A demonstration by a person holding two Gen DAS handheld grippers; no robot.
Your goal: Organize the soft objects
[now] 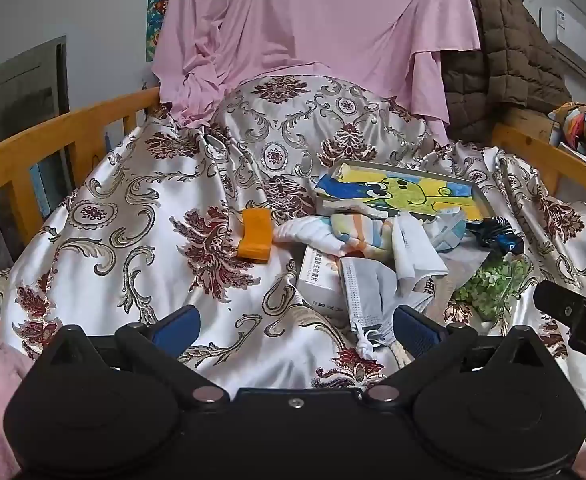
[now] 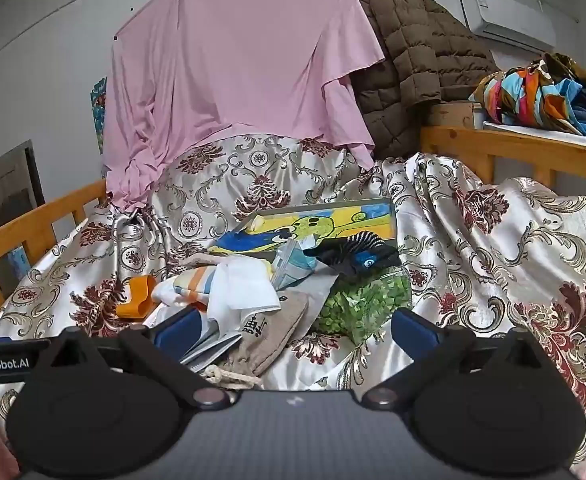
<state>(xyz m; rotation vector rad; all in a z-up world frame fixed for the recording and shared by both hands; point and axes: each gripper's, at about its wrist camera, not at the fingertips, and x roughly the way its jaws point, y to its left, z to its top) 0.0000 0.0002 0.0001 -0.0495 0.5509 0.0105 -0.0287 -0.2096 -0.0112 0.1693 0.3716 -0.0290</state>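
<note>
Left gripper (image 1: 295,326) and right gripper (image 2: 293,326) both wide open, empty, at frame bottom; soft-item pile (image 1: 373,240) mid-frame on bed (image 1: 133,200); approach step, next likely grasp grey mask (image 1: 367,292).

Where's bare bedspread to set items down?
Free: the bedspread left of the orange pad, out to the wooden rail; also right of the green bag. Crowded: the centre pile below the picture box.

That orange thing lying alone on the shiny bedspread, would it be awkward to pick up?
Probably not. The orange band looks soft and folded, so it should flop and weigh little. On the glossy bedspread it may slide if nudged.
</note>
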